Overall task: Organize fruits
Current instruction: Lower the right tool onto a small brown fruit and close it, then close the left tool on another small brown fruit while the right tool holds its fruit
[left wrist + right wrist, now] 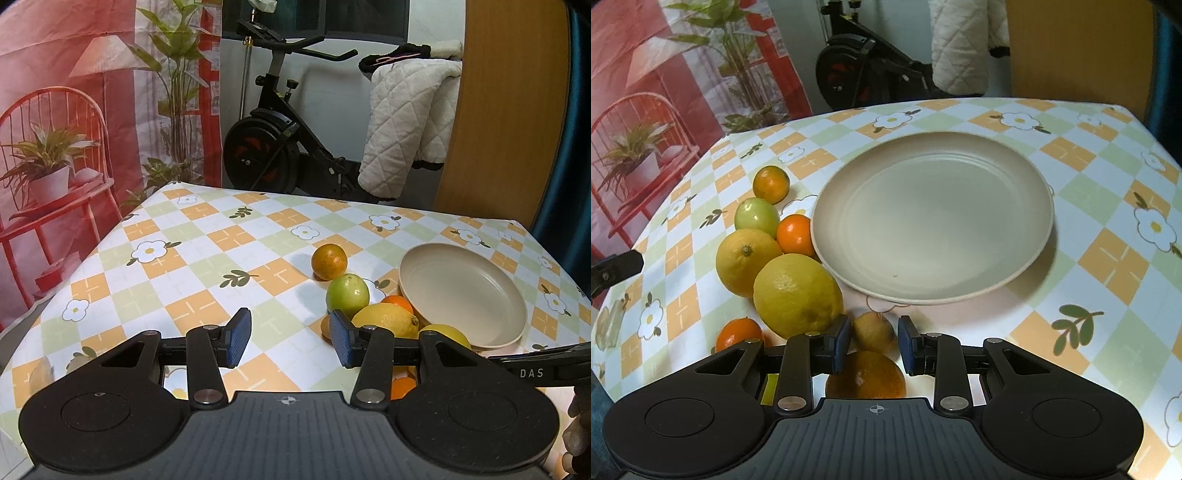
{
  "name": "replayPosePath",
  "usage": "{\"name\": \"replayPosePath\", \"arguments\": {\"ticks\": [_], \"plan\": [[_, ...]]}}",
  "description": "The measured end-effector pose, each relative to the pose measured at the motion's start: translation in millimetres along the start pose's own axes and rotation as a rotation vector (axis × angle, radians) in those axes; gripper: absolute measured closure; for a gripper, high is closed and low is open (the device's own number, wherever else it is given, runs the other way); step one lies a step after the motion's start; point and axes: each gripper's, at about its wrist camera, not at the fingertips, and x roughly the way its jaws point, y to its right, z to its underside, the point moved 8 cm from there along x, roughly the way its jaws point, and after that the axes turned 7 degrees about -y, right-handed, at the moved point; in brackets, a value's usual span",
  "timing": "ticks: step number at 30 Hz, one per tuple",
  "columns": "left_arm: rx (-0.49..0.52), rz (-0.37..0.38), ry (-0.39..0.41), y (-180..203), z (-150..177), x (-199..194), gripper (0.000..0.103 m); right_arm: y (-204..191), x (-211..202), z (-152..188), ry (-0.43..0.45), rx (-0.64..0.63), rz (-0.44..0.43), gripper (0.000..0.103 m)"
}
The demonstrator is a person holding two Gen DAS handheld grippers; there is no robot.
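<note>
Your right tongs [873, 341] are pinching a small lemon [873, 332] near the plate's [1015, 273] front edge while your left tongs [290, 338] are hanging spread over the desk [207, 258], leaving every fruit outside the bare plate
</note>
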Motion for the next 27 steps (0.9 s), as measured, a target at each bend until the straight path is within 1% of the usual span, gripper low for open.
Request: {"name": "replayPosePath", "arguments": {"ticks": [2,9,18,21,25,27], "plan": [[-0.004,0.001,-0.003,-0.1,1.1,1.2,0.053,0.1,-1.4,0.2,0.005,-0.002,-0.003,0.08],[-0.012,0.002,-0.009,-2.4,3.1,3.2,0.053,-0.7,-9.4,3.0,0.029,0.009,-0.017,0.08],[-0.025,0.0,-0.004,-8.2,-0.4,9.9,0.053,-4.6,-33.8,-3.1,0.118,-0.018,-0.002,0.08],[-0.04,0.027,-0.017,-10.5,-4.2,19.9,0.053,-3.4,-39.2,-6.7,0.144,-0.018,0.005,0.08],[-0.066,0.08,-0.059,-12.3,-6.8,40.6,0.056,-1.7,-42.2,-10.1,0.167,-0.014,0.007,0.08],[-0.072,0.098,-0.077,-12.2,-6.8,50.4,0.062,-0.4,-42.4,-10.3,0.17,-0.012,0.007,0.08]]}}
